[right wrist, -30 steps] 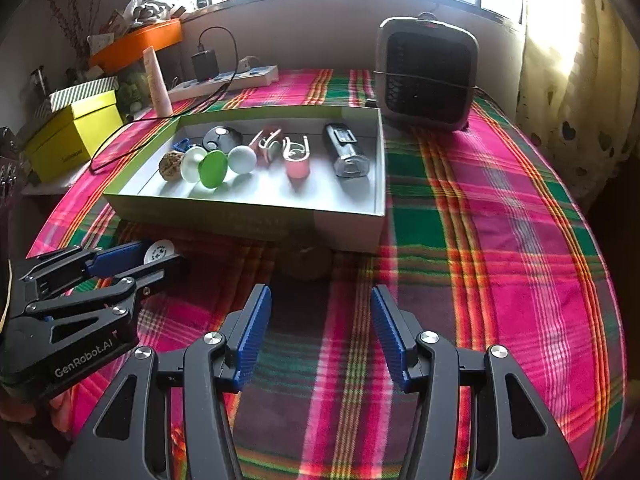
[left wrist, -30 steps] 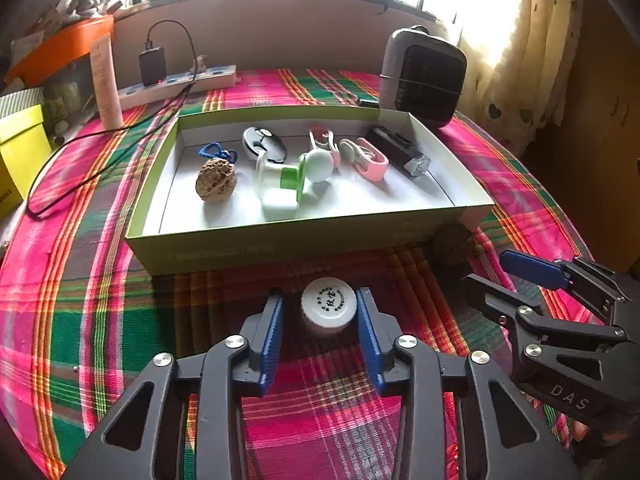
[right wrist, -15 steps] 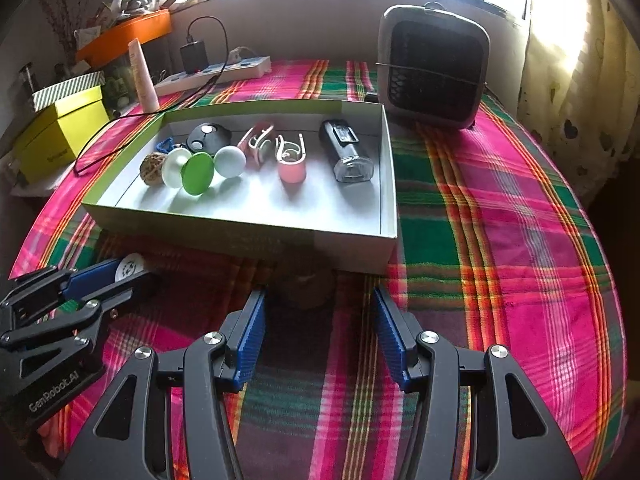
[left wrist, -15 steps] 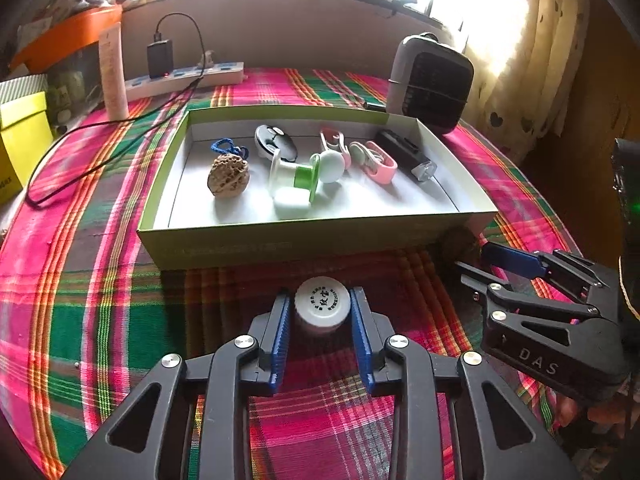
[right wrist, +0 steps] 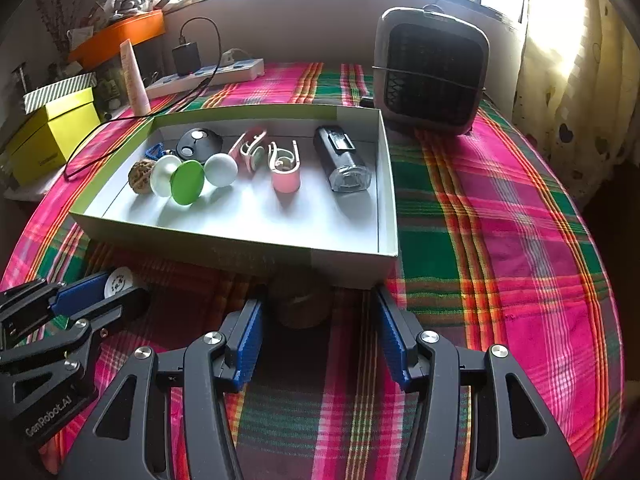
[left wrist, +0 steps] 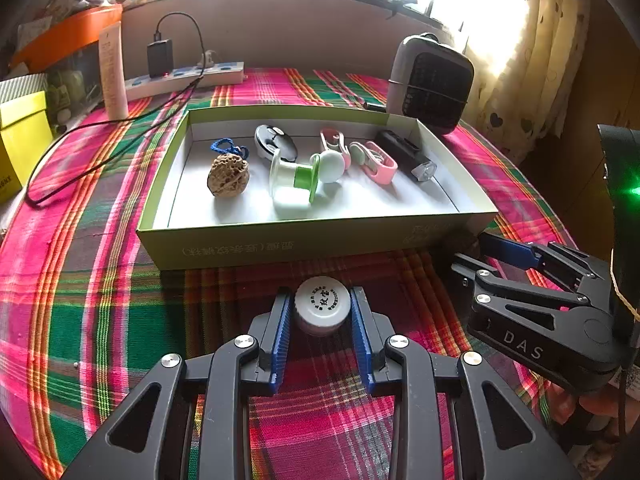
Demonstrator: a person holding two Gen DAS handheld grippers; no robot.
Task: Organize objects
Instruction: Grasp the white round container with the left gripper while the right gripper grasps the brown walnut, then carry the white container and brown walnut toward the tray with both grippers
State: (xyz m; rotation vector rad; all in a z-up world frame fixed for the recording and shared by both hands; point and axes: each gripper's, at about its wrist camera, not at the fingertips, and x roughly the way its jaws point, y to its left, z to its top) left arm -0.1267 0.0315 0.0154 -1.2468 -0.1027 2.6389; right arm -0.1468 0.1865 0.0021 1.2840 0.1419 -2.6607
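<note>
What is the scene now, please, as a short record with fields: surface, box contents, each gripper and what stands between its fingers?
surface: plaid cloth
box: open tray on the cloth
box contents: walnut, green-white spool, pink clip, black flashlight
left gripper: shut on small white jar
right gripper: open, round brown object between its fingers, untouched

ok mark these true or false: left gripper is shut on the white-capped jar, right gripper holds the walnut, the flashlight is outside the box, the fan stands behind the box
1. The left gripper is shut on the white-capped jar. True.
2. The right gripper holds the walnut on the cloth. False: its jaws stand open around it, apart from it.
3. The black flashlight lies outside the box. False: it lies inside, at the box's right end.
4. The fan stands behind the box. True.
</note>
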